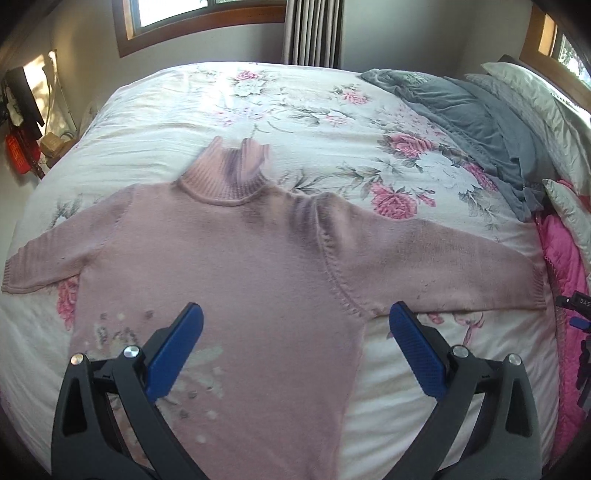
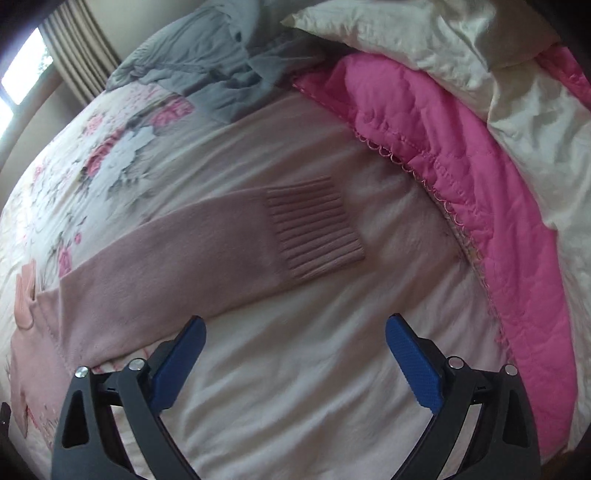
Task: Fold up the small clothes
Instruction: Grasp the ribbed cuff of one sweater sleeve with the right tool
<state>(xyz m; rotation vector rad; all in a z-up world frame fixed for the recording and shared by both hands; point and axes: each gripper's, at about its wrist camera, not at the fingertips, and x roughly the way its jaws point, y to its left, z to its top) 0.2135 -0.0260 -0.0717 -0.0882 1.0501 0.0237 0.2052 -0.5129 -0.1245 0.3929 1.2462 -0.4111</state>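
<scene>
A pale pink knitted sweater sleeve [image 2: 177,254] lies flat on the white floral bedspread [image 2: 295,387], its ribbed cuff [image 2: 314,229] at the end. Below the cuff, the right gripper [image 2: 295,332] hangs with its blue-padded fingers [image 2: 177,365] spread wide and empty. Right of the cuff lies a bright pink quilted blanket [image 2: 461,155], with a cream satin pillow [image 2: 424,33] above it. Above the cuff lies a crumpled grey cloth [image 2: 207,66].

Both grippers: black forked arms, silver screws, blue textured pads on the fingers [image 1: 175,354].
</scene>
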